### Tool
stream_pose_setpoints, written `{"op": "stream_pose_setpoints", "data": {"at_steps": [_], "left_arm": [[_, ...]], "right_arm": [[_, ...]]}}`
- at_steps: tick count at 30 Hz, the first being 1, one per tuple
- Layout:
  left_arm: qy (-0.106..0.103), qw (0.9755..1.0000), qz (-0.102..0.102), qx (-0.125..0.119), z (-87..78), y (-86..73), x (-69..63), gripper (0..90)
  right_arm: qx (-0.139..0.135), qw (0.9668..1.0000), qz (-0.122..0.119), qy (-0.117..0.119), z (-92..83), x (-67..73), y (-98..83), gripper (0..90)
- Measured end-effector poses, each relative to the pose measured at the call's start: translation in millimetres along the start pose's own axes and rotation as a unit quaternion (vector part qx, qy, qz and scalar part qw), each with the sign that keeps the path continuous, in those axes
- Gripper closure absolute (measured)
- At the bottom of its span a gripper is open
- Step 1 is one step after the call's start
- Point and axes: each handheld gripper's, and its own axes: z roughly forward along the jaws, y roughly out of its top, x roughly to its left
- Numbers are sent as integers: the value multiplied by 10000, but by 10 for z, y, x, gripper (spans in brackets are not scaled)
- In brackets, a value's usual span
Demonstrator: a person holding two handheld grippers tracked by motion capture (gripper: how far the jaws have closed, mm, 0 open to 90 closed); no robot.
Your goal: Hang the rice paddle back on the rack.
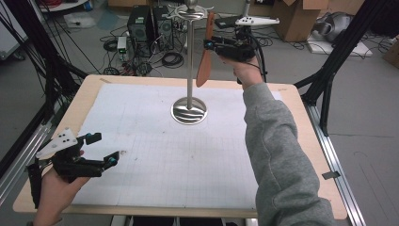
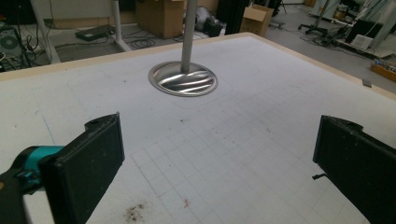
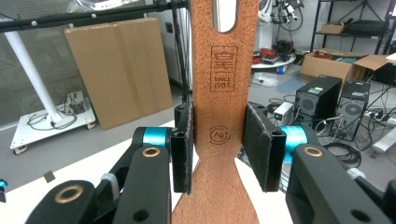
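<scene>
Two grippers: right gripper [image 1: 210, 44] raised beyond the bench's [image 1: 84, 101] far edge, left gripper [image 1: 104, 148] low over the near left corner.
Right gripper state: pads clamp a wooden spatula [image 3: 219, 140] at its narrow waist.
Spatula position: between the pads, upright, just beside the metal stand [image 1: 190, 61] pole.
Spatula look: reddish-brown, speckled, slotted upper part, two burnt stamps.
Left gripper state: jaws wide, nothing between them.
Cut off: both spatula ends in the right gripper view.

Black left gripper [image 1: 102, 147] and right gripper [image 3: 217, 147] carry teal joints, brass rivets, grey sleeve [image 1: 277, 155].
</scene>
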Motion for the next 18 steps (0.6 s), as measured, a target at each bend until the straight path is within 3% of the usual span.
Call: {"op": "stream_pose_setpoints", "data": {"at_steps": [18], "left_arm": [[7, 10000, -8, 95, 19, -18, 6, 24]], "right_arm": [[42, 10000, -11, -21, 15, 0, -16, 635]]}}
